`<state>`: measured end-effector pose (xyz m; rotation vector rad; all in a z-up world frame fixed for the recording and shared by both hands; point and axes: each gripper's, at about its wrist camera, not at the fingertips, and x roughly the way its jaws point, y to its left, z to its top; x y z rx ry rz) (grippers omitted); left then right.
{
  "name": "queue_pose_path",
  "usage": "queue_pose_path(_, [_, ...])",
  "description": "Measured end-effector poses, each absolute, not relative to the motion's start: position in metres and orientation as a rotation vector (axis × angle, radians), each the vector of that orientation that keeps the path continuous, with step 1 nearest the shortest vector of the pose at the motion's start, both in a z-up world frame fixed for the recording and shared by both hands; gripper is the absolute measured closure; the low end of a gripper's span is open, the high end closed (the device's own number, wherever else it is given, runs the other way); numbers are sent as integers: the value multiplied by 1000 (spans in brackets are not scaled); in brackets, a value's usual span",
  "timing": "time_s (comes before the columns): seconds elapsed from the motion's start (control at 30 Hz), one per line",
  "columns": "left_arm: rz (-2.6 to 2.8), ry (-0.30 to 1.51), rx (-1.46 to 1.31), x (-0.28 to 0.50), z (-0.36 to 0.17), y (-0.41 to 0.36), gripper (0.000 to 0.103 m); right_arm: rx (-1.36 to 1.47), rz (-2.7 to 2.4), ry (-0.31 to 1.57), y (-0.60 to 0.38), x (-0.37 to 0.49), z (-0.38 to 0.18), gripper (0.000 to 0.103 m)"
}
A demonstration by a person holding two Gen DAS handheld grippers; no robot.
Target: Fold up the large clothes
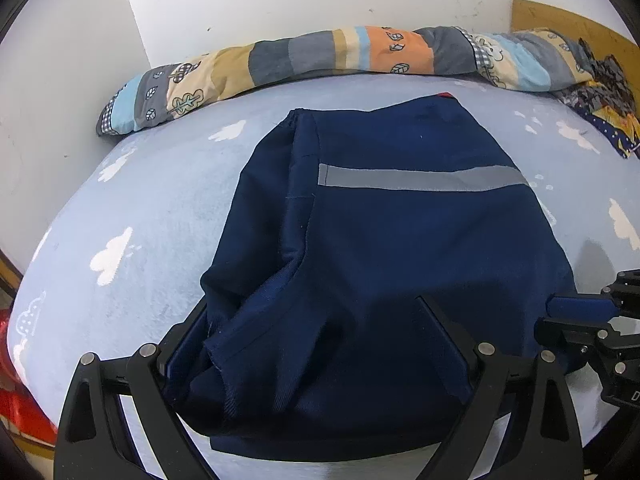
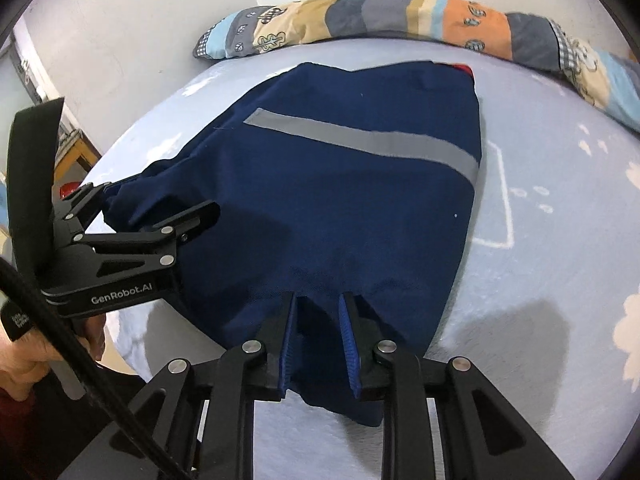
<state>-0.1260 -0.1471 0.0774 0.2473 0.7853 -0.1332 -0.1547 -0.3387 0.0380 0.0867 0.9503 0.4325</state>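
Observation:
A navy garment (image 1: pixel 400 240) with a grey reflective stripe (image 1: pixel 420 179) lies folded on the light blue bed sheet (image 1: pixel 160 200). My left gripper (image 1: pixel 312 312) stands wide open at the garment's near left corner, and bunched cloth lies loose between its fingers. From the right wrist view, the left gripper (image 2: pixel 154 200) straddles that same corner. My right gripper (image 2: pixel 318 300) sits at the near edge of the garment (image 2: pixel 340 200). Its jaws stand a little apart, with a ridge of cloth between the blue pads (image 2: pixel 350 336) that they do not press.
A rolled patchwork quilt (image 1: pixel 320 54) lies along the white wall at the far edge of the bed. A dark patterned cloth (image 1: pixel 604 92) is heaped at the far right. A hand (image 2: pixel 24 352) holds the left gripper's handle. A red object (image 1: pixel 20 400) shows beyond the bed's left edge.

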Motion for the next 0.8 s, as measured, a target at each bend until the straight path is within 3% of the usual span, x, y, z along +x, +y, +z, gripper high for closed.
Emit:
queue_pose_path(0.67, [-128,793,266,-126,75,-148,8,55,428,949,-332,-156,34,75])
queue_pose_path(0.8, [-118,765,238,-122,84,-138,8,75,443,953,-333,-155,37,66])
